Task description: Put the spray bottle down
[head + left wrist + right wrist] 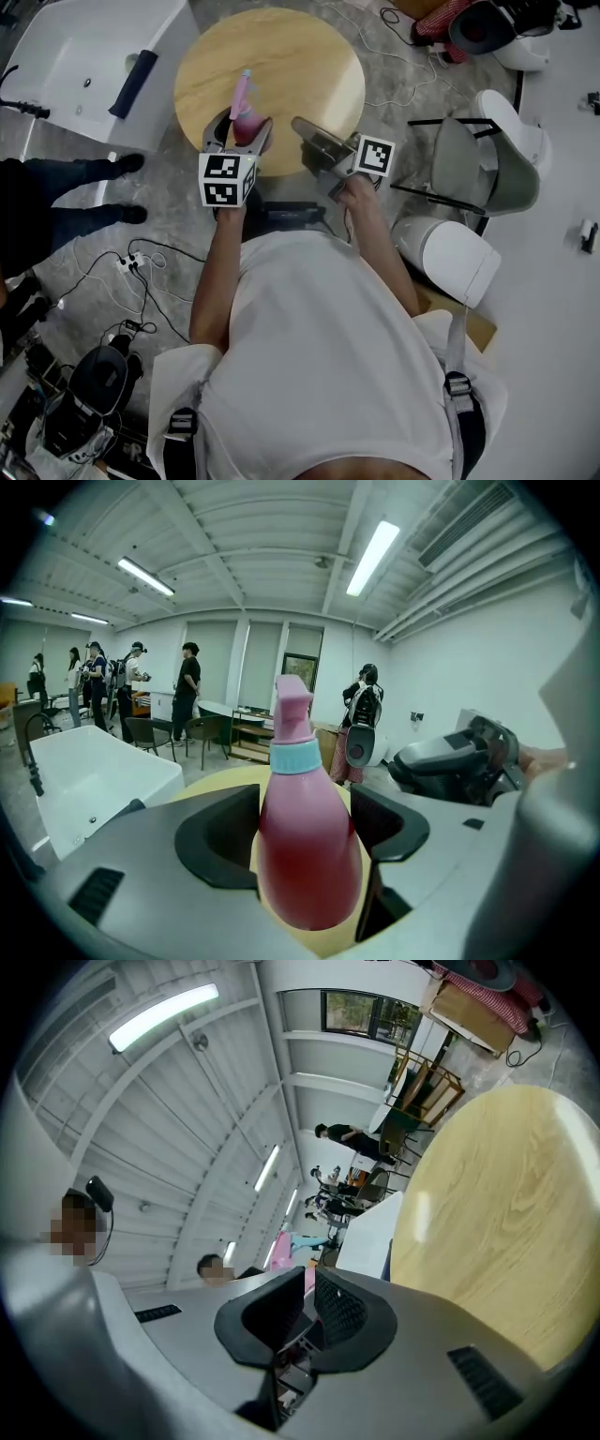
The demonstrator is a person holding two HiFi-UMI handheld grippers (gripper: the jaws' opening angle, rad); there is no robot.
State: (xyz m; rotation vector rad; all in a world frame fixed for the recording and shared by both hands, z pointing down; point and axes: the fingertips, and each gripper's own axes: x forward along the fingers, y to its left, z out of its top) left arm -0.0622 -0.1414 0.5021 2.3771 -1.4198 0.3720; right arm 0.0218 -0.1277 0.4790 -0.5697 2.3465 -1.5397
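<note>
Fingers [217,841] of my left gripper [241,128] clamp the bottle [309,855] by its belly. It's pink and upright, with a pale blue collar, over the table's [309,66] near edge. My right gripper [308,1288] is closed, empty.

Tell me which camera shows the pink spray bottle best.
The left gripper view: the spray bottle fills the centre, upright between the jaws, blue collar and nozzle clear. The head view shows it small from above, its base hidden by the left gripper. The right gripper view catches only a pink sliver.
</note>
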